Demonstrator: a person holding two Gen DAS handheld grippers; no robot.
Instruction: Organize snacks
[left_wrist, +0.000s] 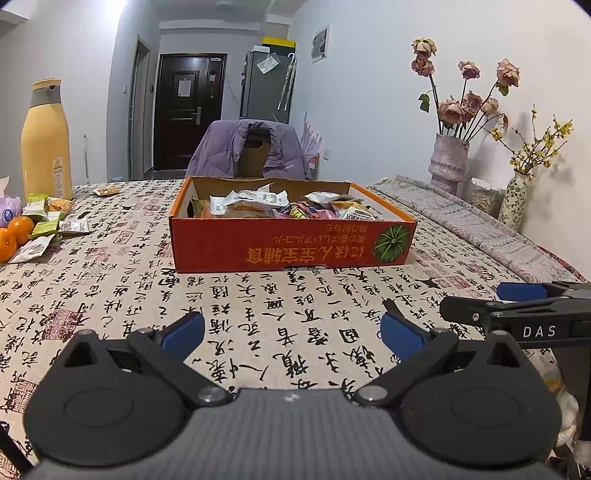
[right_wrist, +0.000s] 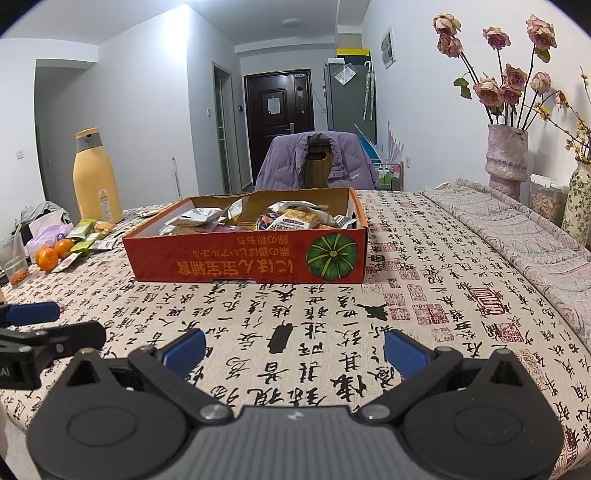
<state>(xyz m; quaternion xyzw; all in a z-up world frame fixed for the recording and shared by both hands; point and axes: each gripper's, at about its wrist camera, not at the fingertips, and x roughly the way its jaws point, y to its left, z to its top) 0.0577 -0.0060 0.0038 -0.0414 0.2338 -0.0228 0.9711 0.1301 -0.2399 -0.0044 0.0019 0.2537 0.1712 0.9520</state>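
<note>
Shallow red cardboard box (left_wrist: 291, 243) at twelve o'clock on calligraphy-print tabletop (left_wrist: 258, 306), part-filled with wrapped snacks; loose green and white packets (left_wrist: 48, 225) remain at ten o'clock; left claw (left_wrist: 291, 332) and right claw (right_wrist: 293, 349) both spread, empty.

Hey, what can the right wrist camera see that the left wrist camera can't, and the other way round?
Only the right wrist view shows a clear cup at the far left and a white plastic bag behind the oranges. Only the left wrist view shows a tissue pack and a lone snack packet beyond the bottle. Both show the red box of snacks, loose packets, vases, and both open tools: left tool, right tool.
</note>
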